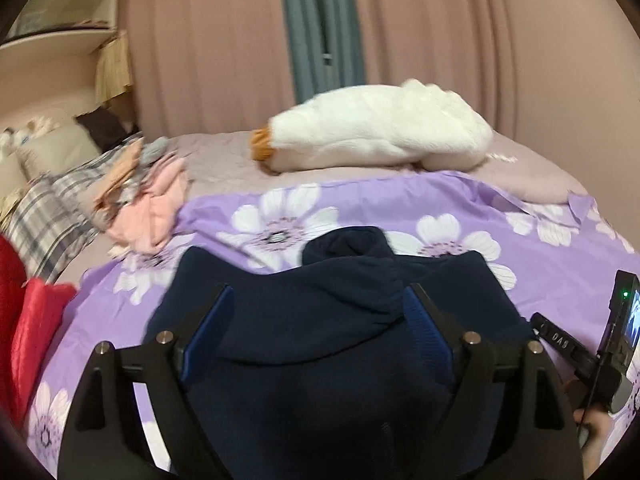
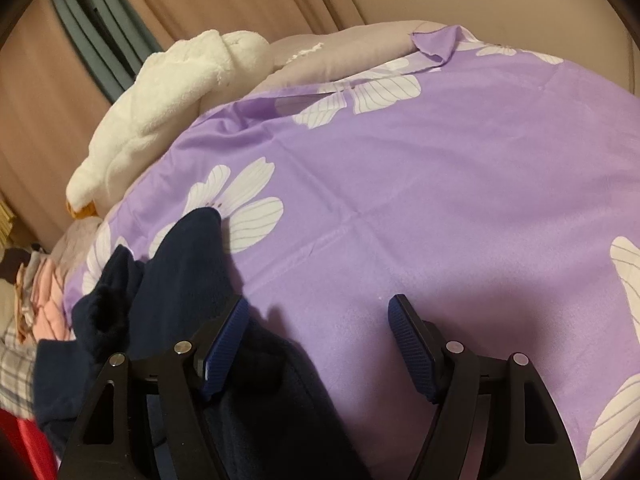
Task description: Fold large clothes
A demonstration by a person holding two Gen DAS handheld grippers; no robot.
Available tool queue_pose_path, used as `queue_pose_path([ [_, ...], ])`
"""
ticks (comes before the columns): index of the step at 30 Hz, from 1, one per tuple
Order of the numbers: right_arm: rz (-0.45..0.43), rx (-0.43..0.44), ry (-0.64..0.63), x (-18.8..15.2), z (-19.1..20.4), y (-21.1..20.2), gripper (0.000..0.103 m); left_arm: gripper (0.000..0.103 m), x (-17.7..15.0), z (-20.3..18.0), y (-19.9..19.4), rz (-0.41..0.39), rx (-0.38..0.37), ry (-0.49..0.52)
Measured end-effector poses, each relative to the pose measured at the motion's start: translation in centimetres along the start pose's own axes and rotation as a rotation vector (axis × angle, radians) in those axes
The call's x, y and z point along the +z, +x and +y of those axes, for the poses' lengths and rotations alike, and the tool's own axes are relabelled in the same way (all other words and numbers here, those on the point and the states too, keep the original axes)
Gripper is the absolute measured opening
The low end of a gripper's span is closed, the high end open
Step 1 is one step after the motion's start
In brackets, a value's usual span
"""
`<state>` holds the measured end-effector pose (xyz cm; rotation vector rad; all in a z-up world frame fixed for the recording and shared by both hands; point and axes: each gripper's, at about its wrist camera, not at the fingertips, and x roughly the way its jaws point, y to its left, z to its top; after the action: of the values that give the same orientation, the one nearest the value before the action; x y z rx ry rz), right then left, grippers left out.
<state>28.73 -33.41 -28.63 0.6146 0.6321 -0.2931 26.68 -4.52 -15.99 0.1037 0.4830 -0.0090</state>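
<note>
A dark navy garment lies bunched on the purple flowered sheet, its thick collar pointing toward the far side. My left gripper hovers over it, open, with the blue pads standing wide on either side of the cloth and not pressing it. In the right wrist view the same navy garment fills the lower left. My right gripper is open above the purple sheet; its left finger overlaps the garment's edge, and only bare sheet shows between the fingertips.
A white plush goose lies across the far side of the bed. A heap of pink and plaid clothes sits at the left, red fabric at the near left. The other gripper's body and a hand show at the right edge. Pink curtains hang behind.
</note>
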Motion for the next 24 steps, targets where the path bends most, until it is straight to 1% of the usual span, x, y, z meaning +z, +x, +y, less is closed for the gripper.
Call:
queue_pose_path([
  [1, 0.0, -0.002, -0.001, 0.0, 0.0, 0.1, 0.073, 0.086, -0.5, 0.8, -0.3, -0.002, 0.021, -0.011],
  [3, 0.0, -0.006, -0.004, 0.0, 0.2, 0.1, 0.074, 0.085, -2.0, 3.0, -0.4, 0.009, 0.1, -0.048],
  [4, 0.0, -0.008, -0.007, -0.1, 0.3, 0.1, 0.074, 0.085, -3.1, 4.4, -0.1, 0.025, 0.146, -0.081],
  [6, 0.0, -0.015, -0.013, -0.1, 0.4, 0.1, 0.074, 0.08, -5.0, 6.7, 0.8, 0.077, 0.189, -0.141],
  [7, -0.001, -0.018, -0.016, -0.1, 0.5, 0.1, 0.074, 0.077, -5.9, 7.9, 1.5, 0.114, 0.195, -0.175],
  [8, -0.001, -0.02, -0.018, -0.1, 0.6, 0.1, 0.073, 0.068, -7.0, 9.0, 2.3, 0.165, 0.196, -0.215],
  [9, -0.002, -0.022, -0.02, -0.1, 0.6, 0.1, 0.074, 0.062, -7.7, 9.7, 2.8, 0.197, 0.196, -0.242],
  [10, -0.002, -0.024, -0.021, -0.1, 0.6, 0.1, 0.074, 0.061, -8.5, 10.5, 3.4, 0.227, 0.187, -0.272],
  [13, -0.003, -0.027, -0.026, -0.1, 0.8, 0.1, 0.073, 0.055, -9.7, 11.6, 4.4, 0.237, 0.178, -0.304],
  [14, -0.004, -0.028, -0.03, -0.1, 0.9, 0.0, 0.073, 0.051, -10.0, 11.9, 4.7, 0.237, 0.189, -0.308],
  [16, -0.01, -0.026, -0.043, -0.1, 1.2, -0.1, 0.073, 0.049, -10.2, 12.3, 5.3, 0.257, 0.208, -0.313],
  [18, -0.024, -0.019, -0.057, -0.1, 1.5, -0.4, 0.073, 0.041, -10.3, 12.7, 5.4, 0.263, 0.181, -0.314],
  [19, -0.031, -0.006, -0.064, -0.1, 1.6, -0.6, 0.073, 0.04, -10.4, 12.8, 5.2, 0.254, 0.167, -0.315],
  [22, -0.034, 0.077, -0.059, -0.1, 2.1, -1.1, 0.074, 0.032, -10.7, 13.3, 5.0, 0.236, 0.194, -0.319],
  [24, -0.012, 0.173, -0.051, -0.2, 2.8, -1.5, 0.074, 0.03, -11.0, 13.6, 5.4, 0.242, 0.191, -0.325],
])
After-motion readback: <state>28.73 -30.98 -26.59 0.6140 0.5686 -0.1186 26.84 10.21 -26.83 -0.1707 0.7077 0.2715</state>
